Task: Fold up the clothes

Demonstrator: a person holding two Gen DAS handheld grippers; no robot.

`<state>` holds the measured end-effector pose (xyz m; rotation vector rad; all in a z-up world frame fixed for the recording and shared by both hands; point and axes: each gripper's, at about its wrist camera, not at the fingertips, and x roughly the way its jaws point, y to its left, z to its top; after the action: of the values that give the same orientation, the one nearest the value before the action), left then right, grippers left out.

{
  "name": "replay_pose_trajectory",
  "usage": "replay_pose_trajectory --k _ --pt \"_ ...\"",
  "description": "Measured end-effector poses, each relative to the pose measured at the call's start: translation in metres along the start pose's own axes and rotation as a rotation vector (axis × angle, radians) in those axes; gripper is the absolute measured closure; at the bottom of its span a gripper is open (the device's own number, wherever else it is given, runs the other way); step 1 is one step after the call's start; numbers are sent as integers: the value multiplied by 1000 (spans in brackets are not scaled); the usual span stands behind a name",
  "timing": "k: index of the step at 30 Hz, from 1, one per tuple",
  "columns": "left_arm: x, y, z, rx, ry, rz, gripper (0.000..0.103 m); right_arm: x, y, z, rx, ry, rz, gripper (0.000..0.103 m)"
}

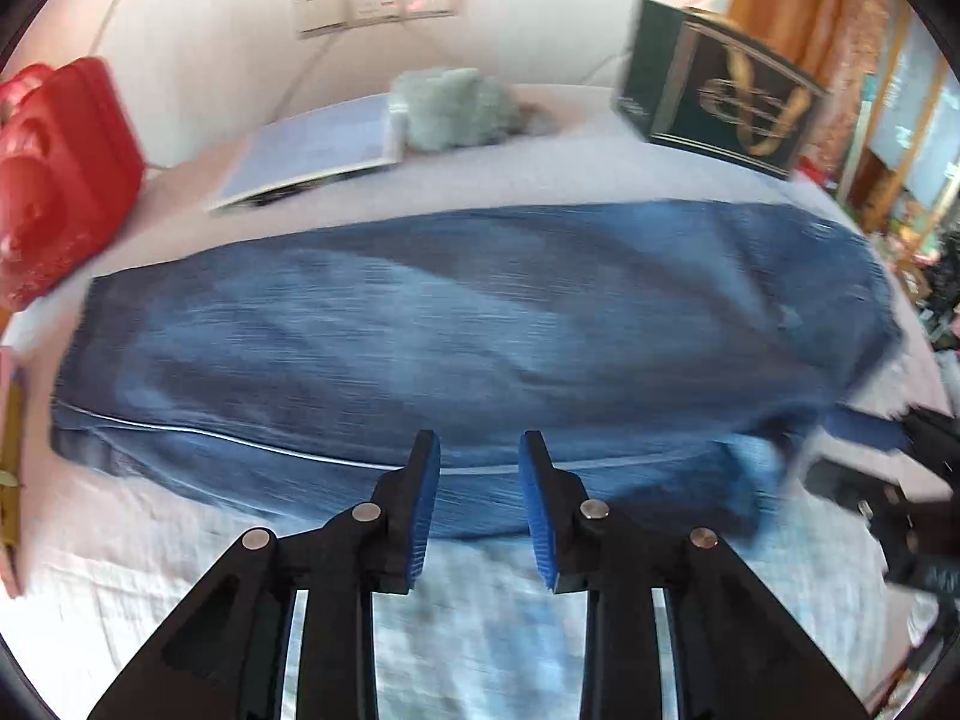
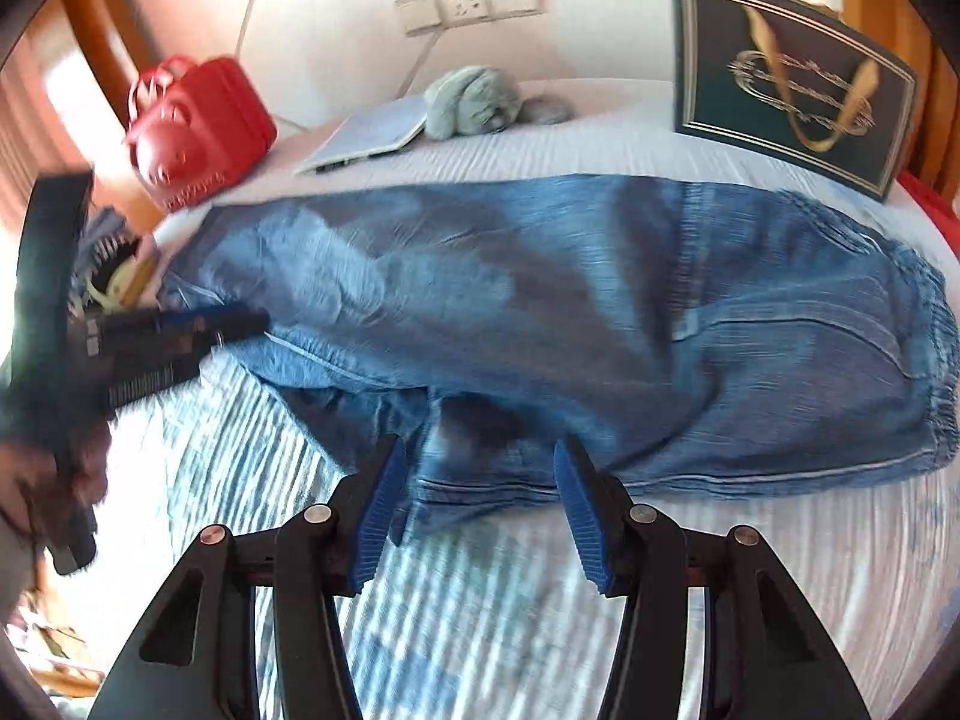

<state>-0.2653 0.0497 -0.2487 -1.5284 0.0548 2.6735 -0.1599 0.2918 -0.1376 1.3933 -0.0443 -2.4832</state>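
The left wrist view is taken from low over the striped white bedcover [image 1: 150, 570], close in, facing the tiled wall behind. The right wrist view is taken from a similar low height, further along, facing the same wall. Shared in both are the blue denim garment [image 1: 468, 324] [image 2: 570, 312], red plastic case [image 1: 60, 180] [image 2: 198, 132] and dark green gold-printed box [image 1: 720, 84] [image 2: 792, 84].
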Motion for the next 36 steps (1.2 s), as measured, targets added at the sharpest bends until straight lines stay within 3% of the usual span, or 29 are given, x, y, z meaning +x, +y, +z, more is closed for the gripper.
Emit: replay_pose_trajectory --k 2,3,5,6,7,10,13,16,20,23,25,28,31,34,36 --pt "7 33 3 -43 3 48 76 13 12 0 -36 -2 -59 49" --pt "9 48 4 -67 4 63 76 19 18 0 -54 -5 -93 39" --pt "15 77 6 -100 11 87 76 30 22 -1 -71 10 -120 34" --pt "19 88 5 -107 20 100 76 34 25 -3 -94 23 -136 52" --pt "23 97 3 -106 32 115 76 38 26 -5 -121 37 -178 93" --pt "37 124 -2 -117 84 149 76 25 15 -10 -44 41 -135 96" --pt "42 147 -9 -159 93 115 75 6 12 -24 -10 54 -86 97" --pt "41 157 -16 -161 94 101 73 11 12 -41 -39 138 -74 97" --pt "39 169 -14 -147 101 100 73 -1 5 -38 15 184 -11 94" --pt "29 189 -13 -171 59 101 73 -32 6 -32 40 101 13 71" --pt "24 206 -5 -191 37 109 73 -43 6 -21 67 18 55 70" --pt "25 227 11 -198 5 156 73 -19 7 0 94 -14 40 74" --pt "32 245 19 -236 17 208 73 22 -1 2 142 67 44 79" --pt "45 265 16 -241 89 275 73 22 2 -18 119 144 53 80" --pt "48 274 11 -231 120 286 69 2 -6 -23 137 204 112 80"
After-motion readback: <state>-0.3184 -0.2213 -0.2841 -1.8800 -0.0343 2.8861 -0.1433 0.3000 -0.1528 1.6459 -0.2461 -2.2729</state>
